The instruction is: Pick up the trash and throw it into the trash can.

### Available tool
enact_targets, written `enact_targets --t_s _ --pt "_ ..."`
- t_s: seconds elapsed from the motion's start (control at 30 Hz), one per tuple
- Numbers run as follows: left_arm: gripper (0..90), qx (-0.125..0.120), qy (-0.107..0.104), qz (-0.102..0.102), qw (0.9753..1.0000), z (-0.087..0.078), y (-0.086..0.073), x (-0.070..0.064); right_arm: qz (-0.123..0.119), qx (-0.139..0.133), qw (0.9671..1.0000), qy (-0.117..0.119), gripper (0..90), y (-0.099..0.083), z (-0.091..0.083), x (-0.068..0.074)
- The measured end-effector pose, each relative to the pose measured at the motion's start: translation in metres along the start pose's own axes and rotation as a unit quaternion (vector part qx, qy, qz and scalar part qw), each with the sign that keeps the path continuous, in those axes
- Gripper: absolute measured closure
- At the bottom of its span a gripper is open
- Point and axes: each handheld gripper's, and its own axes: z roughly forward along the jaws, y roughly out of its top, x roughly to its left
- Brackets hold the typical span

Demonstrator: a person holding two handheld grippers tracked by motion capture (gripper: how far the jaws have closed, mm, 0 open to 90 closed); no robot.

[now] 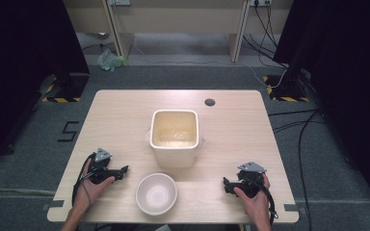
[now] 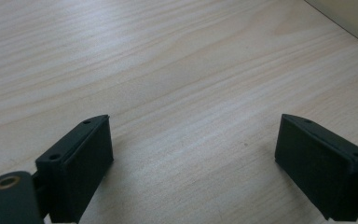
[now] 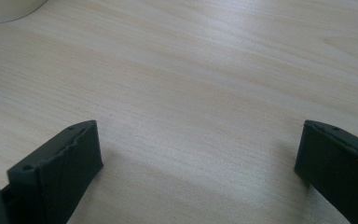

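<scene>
A tall cream square tub (image 1: 175, 138) stands mid-table, with pale grainy contents inside. In front of it sits an empty white round bowl (image 1: 156, 193). My left gripper (image 1: 121, 171) rests on the table left of the bowl, pointing right, its jaws wide apart over bare wood (image 2: 193, 154). My right gripper (image 1: 227, 185) lies at the front right, pointing left toward the bowl, jaws also spread with nothing between them (image 3: 198, 163). A corner of the tub (image 2: 349, 18) shows at the top right of the left gripper view; the bowl's edge (image 3: 7, 9) shows at the top left of the right gripper view.
The light wooden table (image 1: 125, 115) has a round cable hole (image 1: 210, 102) near its far edge. Cables (image 1: 289, 120) run over the grey floor at right. A crumpled green bag (image 1: 111, 60) lies on the floor beyond the table.
</scene>
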Motion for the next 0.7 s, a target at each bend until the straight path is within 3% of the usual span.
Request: enact_targets --t_s 0.47,0.7 --pt "14.6 -0.005 -0.001 -0.004 1.0 -0.001 0.0 0.0 -0.001 0.001 1.0 0.002 0.4 0.0 0.0 -0.001" --pt "14.9 -0.014 -0.027 -0.006 0.9995 -0.014 0.003 -0.004 -0.003 0.0 1.0 0.003 0.3 0.0 0.001 -0.001"
